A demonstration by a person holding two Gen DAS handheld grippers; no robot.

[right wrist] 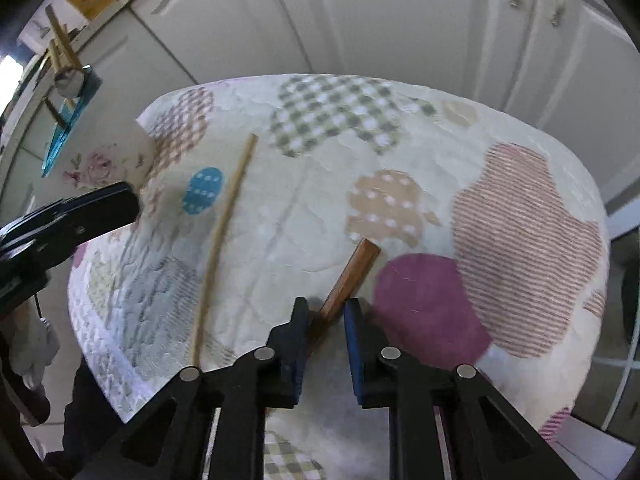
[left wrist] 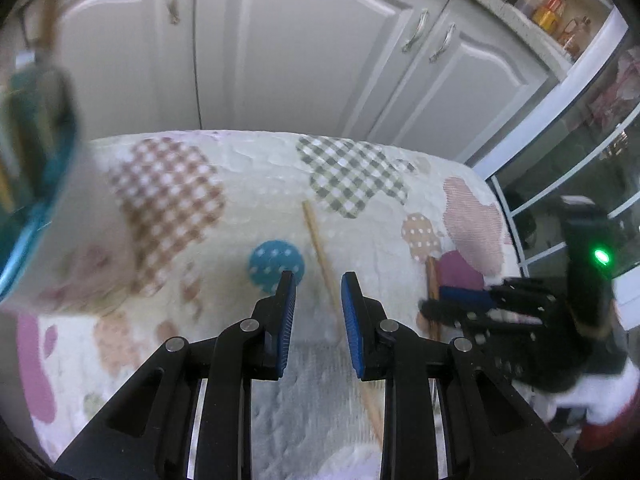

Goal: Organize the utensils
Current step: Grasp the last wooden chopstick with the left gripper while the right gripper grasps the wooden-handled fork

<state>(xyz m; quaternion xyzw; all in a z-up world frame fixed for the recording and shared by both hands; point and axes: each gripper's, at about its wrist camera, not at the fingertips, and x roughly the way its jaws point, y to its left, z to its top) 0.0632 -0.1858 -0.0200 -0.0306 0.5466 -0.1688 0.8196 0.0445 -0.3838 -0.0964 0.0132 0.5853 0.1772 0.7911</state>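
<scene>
My right gripper [right wrist: 326, 316] has its fingers straddling the near end of a brown wooden handle [right wrist: 352, 274] lying on the quilted surface [right wrist: 420, 168], jaws partly open and not clearly clamped. My left gripper [left wrist: 318, 294] hangs half-open and empty above the thin chopstick [left wrist: 322, 264], which runs from 12 to 6. Both look light, stiff and a bit slick, so I'd grab mid-shaft; the handle's lower end is hidden behind my fingers, and the utensil holder [left wrist: 36, 152] at 10 o'clock is just blur.

Quilted cloth table cover [right wrist: 304, 216], matt. Thin stick [right wrist: 224, 224] pale wood; thicker handle [right wrist: 352, 276] brown wood. Cabinet doors [left wrist: 320, 48] glossy.
</scene>
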